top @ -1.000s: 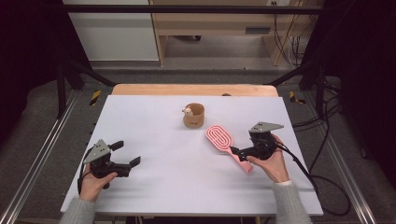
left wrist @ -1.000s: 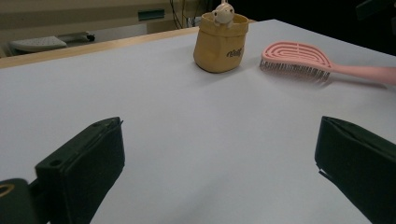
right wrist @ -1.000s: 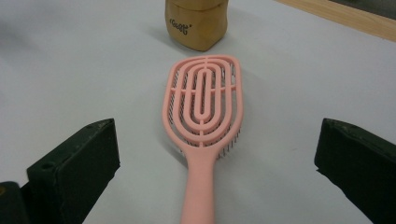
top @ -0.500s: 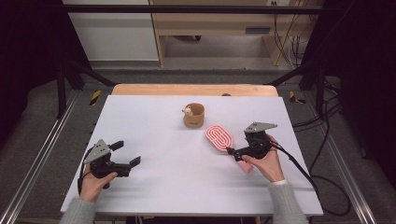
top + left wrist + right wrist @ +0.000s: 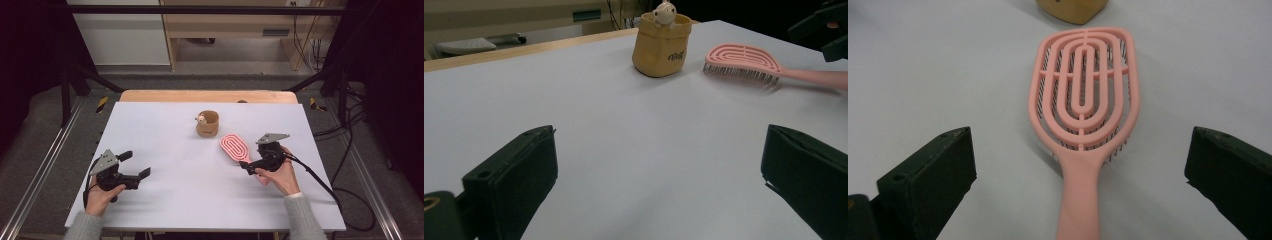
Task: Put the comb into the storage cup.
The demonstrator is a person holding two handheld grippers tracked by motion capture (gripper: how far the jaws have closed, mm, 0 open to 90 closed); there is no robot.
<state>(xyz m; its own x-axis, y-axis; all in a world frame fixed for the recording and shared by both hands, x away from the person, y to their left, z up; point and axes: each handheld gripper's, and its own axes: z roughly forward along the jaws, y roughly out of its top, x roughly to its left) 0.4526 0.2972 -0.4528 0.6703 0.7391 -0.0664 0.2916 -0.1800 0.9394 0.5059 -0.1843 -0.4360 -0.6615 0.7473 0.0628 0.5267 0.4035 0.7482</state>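
Note:
A pink vented hairbrush [image 5: 235,148] lies bristles down on the white table [image 5: 175,200], right of centre. Its handle runs toward my right gripper [image 5: 254,161]. In the right gripper view the brush [image 5: 1083,95] points away from me, and its handle passes between the jaws of my right gripper [image 5: 1080,167], which is open wide and touches nothing. My left gripper [image 5: 136,164] rests open near the front left, with bare table between the jaws of the left gripper [image 5: 654,170].
A tan cup [image 5: 207,123] with a small white figurine at its rim stands just behind the brush head; the cup [image 5: 661,47] and brush [image 5: 744,62] lie far ahead in the left gripper view. A wooden strip [image 5: 210,96] borders the table's far edge.
My right gripper has shifted a little left and forward, over the brush handle. The brush, the cup and my left gripper have stayed where they were.

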